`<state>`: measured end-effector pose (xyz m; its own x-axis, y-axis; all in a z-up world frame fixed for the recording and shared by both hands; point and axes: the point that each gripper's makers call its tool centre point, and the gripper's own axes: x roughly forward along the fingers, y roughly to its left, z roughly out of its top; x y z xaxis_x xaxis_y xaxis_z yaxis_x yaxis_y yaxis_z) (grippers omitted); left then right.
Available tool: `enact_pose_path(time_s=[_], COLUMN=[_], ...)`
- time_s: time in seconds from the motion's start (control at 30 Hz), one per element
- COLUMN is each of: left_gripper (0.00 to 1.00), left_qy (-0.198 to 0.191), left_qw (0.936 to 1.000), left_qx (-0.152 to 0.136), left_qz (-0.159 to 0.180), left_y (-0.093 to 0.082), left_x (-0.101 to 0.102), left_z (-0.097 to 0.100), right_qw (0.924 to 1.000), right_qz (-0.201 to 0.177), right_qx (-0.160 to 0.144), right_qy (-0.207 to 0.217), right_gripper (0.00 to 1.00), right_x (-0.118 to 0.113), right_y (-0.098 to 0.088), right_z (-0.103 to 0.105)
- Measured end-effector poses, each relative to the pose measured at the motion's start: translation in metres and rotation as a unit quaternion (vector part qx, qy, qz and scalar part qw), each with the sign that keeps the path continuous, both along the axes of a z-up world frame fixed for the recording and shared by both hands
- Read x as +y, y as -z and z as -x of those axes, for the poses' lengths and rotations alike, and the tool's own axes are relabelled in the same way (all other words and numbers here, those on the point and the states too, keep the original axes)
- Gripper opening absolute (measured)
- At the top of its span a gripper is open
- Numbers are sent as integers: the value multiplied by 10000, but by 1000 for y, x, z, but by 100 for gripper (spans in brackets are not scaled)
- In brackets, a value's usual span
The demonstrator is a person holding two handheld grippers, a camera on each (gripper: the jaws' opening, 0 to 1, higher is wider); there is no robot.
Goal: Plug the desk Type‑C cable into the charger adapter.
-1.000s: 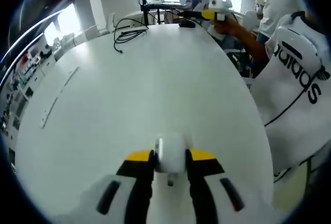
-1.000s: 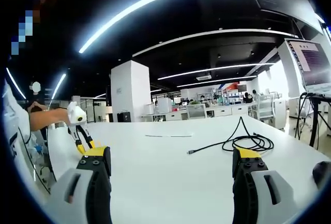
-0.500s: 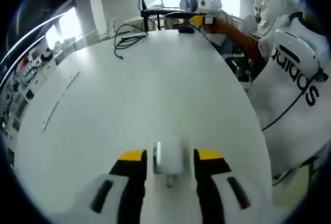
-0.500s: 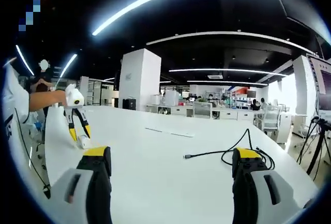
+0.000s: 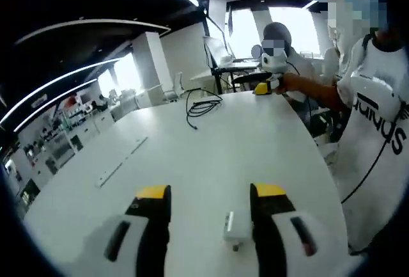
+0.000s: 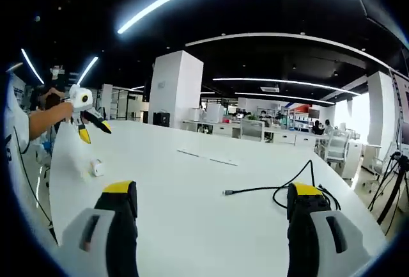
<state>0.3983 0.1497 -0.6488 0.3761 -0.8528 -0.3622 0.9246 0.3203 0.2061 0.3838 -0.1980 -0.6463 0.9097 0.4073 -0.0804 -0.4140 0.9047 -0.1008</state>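
Observation:
The white charger adapter (image 5: 236,226) lies loose on the white table, low between my left gripper's (image 5: 211,194) open yellow-tipped jaws and nearer the right one. In the right gripper view the adapter (image 6: 97,167) rests near the table's left edge, with the left gripper (image 6: 94,131) raised above it, jaws apart. The black Type-C cable (image 6: 281,190) lies coiled to the right, its plug end (image 6: 227,192) pointing left. My right gripper (image 6: 213,190) is open and holds nothing. The cable (image 5: 201,107) lies far across the table in the left gripper view, close to the right gripper (image 5: 262,87).
The round white table (image 5: 192,155) has a thin strip (image 5: 120,166) lying on its left part. A person in a white shirt (image 5: 377,136) stands at the table's right edge. Desks, chairs and a monitor stand behind the table.
My left gripper opened, let go of the adapter and lifted up and back. The adapter now lies on the table. The right gripper stayed open.

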Motion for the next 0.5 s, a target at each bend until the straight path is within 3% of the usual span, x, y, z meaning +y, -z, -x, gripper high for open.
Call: enact_pose_path(time_s=[0.27, 0.5], left_gripper=[75, 85], left_qy=[-491, -1004], left_qw=[9966, 9856], left_qx=[-216, -300], left_qz=[623, 1325], left_y=[-9, -14], left_x=[10, 26], left_z=[8, 15], right_qw=[9996, 9972], right_qz=[230, 569], right_qx=[145, 301], right_qy=[-116, -381], right_gripper=[100, 100], right_x=[3, 0], right_y=[5, 12], right_z=[-15, -41])
